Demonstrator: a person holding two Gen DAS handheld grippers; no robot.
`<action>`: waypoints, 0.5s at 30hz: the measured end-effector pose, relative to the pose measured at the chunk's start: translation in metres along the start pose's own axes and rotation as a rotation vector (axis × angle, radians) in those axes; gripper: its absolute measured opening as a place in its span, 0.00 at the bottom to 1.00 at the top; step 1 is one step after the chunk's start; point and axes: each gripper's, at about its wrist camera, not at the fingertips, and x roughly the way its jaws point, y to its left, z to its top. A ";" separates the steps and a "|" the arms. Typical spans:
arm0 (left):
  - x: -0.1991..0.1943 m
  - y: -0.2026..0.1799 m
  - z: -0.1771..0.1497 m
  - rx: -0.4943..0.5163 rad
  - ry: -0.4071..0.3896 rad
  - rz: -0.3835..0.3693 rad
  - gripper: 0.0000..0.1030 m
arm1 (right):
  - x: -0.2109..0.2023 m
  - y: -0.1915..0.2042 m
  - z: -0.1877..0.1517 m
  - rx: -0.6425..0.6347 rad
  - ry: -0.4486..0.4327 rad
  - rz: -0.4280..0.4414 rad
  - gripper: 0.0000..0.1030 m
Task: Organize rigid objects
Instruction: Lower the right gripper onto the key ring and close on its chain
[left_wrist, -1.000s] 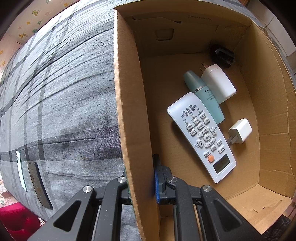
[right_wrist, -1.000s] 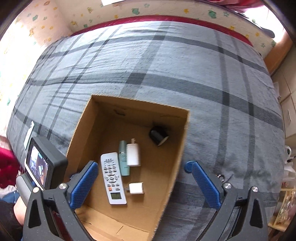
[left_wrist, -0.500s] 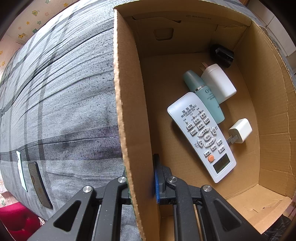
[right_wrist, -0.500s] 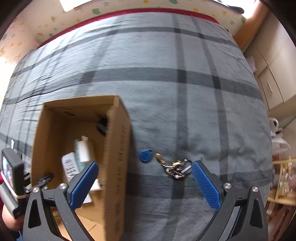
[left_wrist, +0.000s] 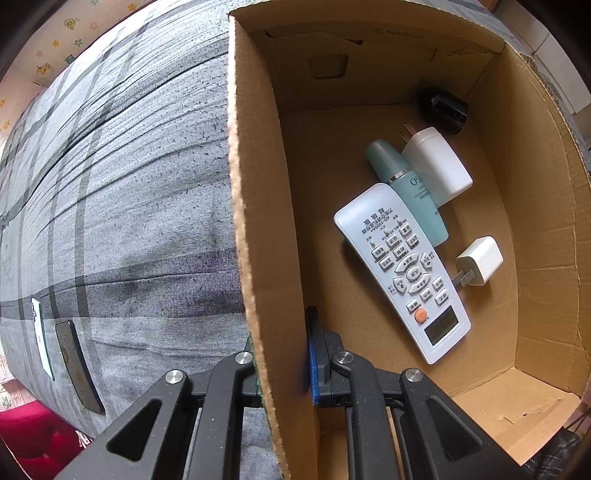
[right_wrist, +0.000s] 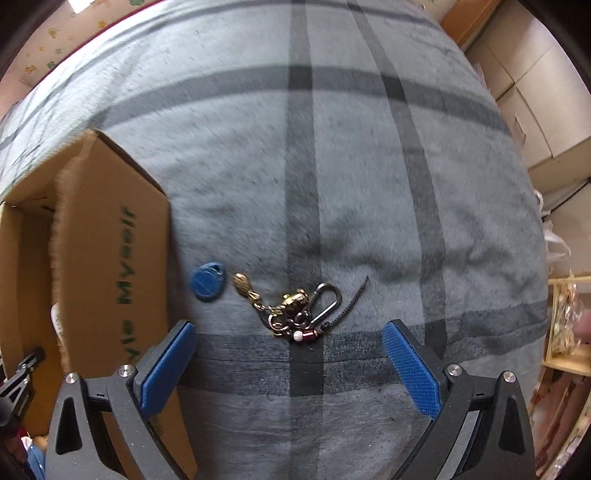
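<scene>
The left tongs are clamped on the cardboard box wall — the right tongs are held open above the keychain.

Box interior mostly behind its wall

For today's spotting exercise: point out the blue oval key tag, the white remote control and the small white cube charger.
Blue oval key tag (right_wrist: 207, 282), right wrist view, centre.
White remote control (left_wrist: 402, 269), left wrist view, keypad.
Small white cube charger (left_wrist: 482, 258), left wrist view, body.

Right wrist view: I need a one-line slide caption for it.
Open right gripper poised above a bunch of keys with a blue fob, lying on the grey plaid bedspread beside the cardboard box.
</scene>
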 end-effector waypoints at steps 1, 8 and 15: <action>0.000 0.000 0.000 0.000 0.000 0.000 0.12 | 0.005 -0.002 0.000 0.006 0.008 -0.002 1.00; 0.001 0.001 0.000 -0.002 0.003 0.001 0.12 | 0.034 -0.010 0.004 0.029 0.060 0.007 1.00; 0.001 0.000 0.001 -0.005 0.008 -0.005 0.12 | 0.060 -0.010 0.008 0.038 0.087 -0.013 1.00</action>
